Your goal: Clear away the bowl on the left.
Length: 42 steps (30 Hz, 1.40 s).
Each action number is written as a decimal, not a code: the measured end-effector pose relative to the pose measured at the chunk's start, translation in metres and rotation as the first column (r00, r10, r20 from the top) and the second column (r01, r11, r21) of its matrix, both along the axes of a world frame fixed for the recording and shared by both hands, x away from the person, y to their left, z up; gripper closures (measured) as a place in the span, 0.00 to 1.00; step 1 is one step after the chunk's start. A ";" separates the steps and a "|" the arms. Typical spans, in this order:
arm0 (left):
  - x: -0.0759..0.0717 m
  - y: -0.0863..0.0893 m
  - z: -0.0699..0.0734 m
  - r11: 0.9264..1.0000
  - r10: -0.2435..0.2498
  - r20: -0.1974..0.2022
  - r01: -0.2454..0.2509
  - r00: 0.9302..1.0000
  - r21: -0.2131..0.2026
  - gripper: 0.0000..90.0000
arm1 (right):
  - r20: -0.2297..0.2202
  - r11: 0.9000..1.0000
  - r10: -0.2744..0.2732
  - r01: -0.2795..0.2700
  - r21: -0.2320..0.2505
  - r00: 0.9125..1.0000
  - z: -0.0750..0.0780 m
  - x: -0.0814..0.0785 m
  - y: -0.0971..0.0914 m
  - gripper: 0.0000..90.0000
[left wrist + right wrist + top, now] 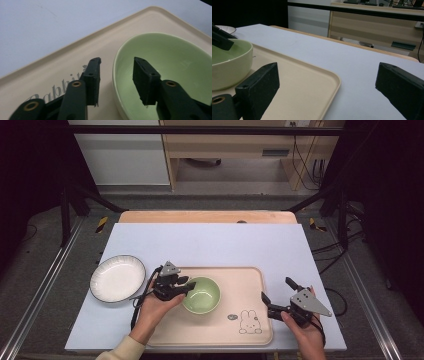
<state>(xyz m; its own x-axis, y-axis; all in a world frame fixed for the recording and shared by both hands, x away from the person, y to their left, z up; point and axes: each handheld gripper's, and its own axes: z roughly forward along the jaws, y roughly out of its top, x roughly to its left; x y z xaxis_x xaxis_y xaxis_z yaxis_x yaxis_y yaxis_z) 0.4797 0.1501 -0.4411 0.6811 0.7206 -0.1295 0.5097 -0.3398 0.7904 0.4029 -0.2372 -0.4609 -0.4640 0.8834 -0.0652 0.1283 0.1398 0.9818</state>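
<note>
Left hand-held gripper [116,82] parted astride bowl [172,72] rim, pads not pressing; bowl seated on tray [50,75], judged just set down there. Right hand-held gripper [327,92] held wide open, empty, beside tray edge over worktop [312,47], bowl well left.

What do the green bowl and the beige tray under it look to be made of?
Green bowl: likely glazed ceramic, though melamine is possible; its inside is glossy with soft highlights and the rim is thick and rounded. Tray: probably matte plastic or melamine; it has an even beige surface, a moulded raised rim with rounded corners, and a printed rabbit drawing.
</note>
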 end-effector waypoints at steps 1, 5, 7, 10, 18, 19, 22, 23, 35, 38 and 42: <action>0.000 0.000 0.001 1.000 -0.003 0.007 0.003 1.000 0.003 0.58 | 0.002 1.000 -0.001 0.001 0.002 1.000 0.000 0.000 0.000 0.06; -0.002 0.001 0.005 0.999 -0.017 0.027 0.017 1.000 -0.027 0.41 | 0.006 1.000 -0.003 0.003 0.008 1.000 0.001 -0.001 0.000 0.05; -0.003 0.001 0.006 0.999 -0.026 0.039 0.028 0.999 -0.034 0.36 | 0.018 1.000 -0.003 0.003 0.012 1.000 0.001 -0.001 -0.001 0.04; -0.004 0.002 0.008 0.996 -0.060 0.059 0.064 0.996 -0.061 0.27 | 0.025 1.000 -0.001 0.000 0.010 1.000 0.003 -0.001 0.000 0.03; -0.014 -0.002 0.017 0.981 -0.125 0.169 0.147 0.978 -0.124 0.11 | 0.033 1.000 0.021 -0.021 0.011 0.999 0.004 0.002 0.004 0.03; -0.014 -0.002 0.017 0.981 -0.125 0.169 0.147 0.978 -0.124 0.10 | 0.036 1.000 0.022 -0.023 0.009 0.999 0.004 0.001 0.004 0.03; -0.018 -0.001 0.020 0.977 -0.133 0.188 0.160 0.973 -0.140 0.09 | 0.039 1.000 0.022 -0.022 0.009 0.999 0.005 0.001 0.004 0.03; -0.019 -0.001 0.021 0.975 -0.139 0.191 0.168 0.972 -0.144 0.07 | 0.040 1.000 0.019 -0.020 0.010 0.999 0.006 0.000 0.004 0.03; -0.026 0.003 0.028 0.964 -0.158 0.225 0.200 0.961 -0.176 0.05 | 0.041 1.000 0.001 -0.001 0.016 0.999 0.006 -0.001 0.000 0.02; -0.028 0.008 0.031 0.959 -0.151 0.236 0.200 0.960 -0.200 0.05 | 0.044 1.000 0.005 -0.006 0.013 0.999 0.006 -0.001 0.002 0.02; -0.031 0.020 0.039 0.955 -0.131 0.258 0.192 0.957 -0.227 0.04 | 0.047 1.000 0.003 -0.004 0.015 0.999 0.006 -0.001 0.001 0.02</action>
<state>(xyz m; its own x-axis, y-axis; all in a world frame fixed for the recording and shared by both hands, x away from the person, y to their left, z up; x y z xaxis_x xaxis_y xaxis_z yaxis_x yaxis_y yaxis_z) 0.4483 0.1705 -0.4019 0.8185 0.5639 -0.1099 0.2517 -0.1800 0.9509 0.4021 -0.2363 -0.4549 -0.4640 0.8828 -0.0741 0.0810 0.1255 0.9888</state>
